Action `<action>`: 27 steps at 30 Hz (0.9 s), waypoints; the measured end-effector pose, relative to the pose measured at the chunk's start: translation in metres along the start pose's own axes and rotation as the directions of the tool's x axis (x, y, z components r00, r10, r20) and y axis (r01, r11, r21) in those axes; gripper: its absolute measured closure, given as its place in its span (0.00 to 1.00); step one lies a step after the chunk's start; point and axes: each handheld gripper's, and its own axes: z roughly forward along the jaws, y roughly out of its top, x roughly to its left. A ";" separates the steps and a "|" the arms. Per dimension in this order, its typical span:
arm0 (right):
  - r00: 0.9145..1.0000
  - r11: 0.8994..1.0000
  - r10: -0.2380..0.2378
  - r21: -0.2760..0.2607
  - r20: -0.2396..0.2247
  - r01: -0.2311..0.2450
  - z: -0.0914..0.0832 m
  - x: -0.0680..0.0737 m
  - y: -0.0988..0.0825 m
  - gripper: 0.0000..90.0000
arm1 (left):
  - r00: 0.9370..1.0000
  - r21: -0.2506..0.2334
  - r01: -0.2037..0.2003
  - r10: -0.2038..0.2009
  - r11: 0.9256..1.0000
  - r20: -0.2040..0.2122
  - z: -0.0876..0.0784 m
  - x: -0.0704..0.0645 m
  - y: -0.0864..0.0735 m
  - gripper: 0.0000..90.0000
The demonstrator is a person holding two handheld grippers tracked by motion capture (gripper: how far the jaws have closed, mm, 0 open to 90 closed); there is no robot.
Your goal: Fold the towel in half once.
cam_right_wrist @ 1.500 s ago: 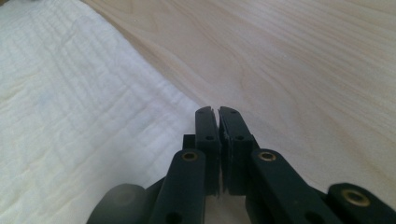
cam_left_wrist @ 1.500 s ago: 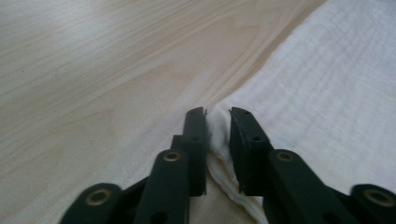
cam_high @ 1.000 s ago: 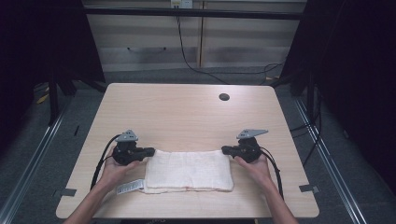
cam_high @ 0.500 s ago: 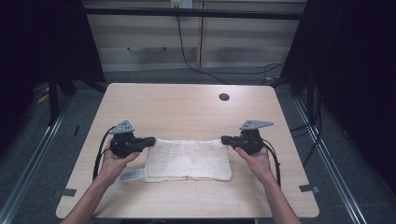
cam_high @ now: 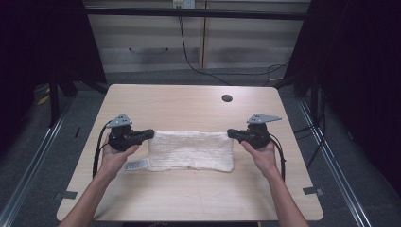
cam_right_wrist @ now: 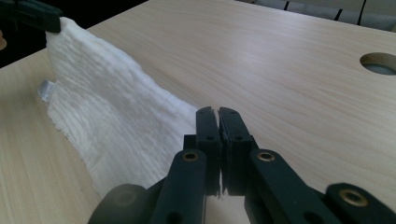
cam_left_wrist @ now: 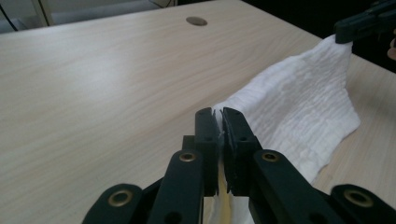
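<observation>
A white ribbed towel (cam_high: pixel 191 150) hangs stretched between both grippers above the wooden table (cam_high: pixel 189 106), its lower edge resting on the tabletop. My left gripper (cam_high: pixel 150 134) is shut on the towel's far left corner, and my right gripper (cam_high: pixel 230 133) is shut on the far right corner. In the left gripper view the black jaws (cam_left_wrist: pixel 218 122) pinch the towel (cam_left_wrist: pixel 299 112), and the other gripper (cam_left_wrist: pixel 362 23) holds the far corner. In the right gripper view the jaws (cam_right_wrist: pixel 218 119) clamp the towel (cam_right_wrist: pixel 107 112), while the other gripper (cam_right_wrist: pixel 32 14) grips the far end. A grey label (cam_high: pixel 137 165) sticks out at the towel's lower left.
A round cable hole (cam_high: pixel 227 98) sits in the table near its far right. Cables trail from both grippers over the table's side edges. Dark curtains flank the table, and a cabinet stands behind it.
Both grippers have risen and moved slightly away from the person, lifting the towel's far edge off the table so the cloth now hangs taut between them.
</observation>
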 end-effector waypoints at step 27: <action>0.980 0.972 -0.151 0.158 -0.130 0.171 0.000 0.081 -0.060 0.97 | 0.991 0.059 0.060 -0.053 0.996 -0.124 0.020 0.007 -0.029 0.96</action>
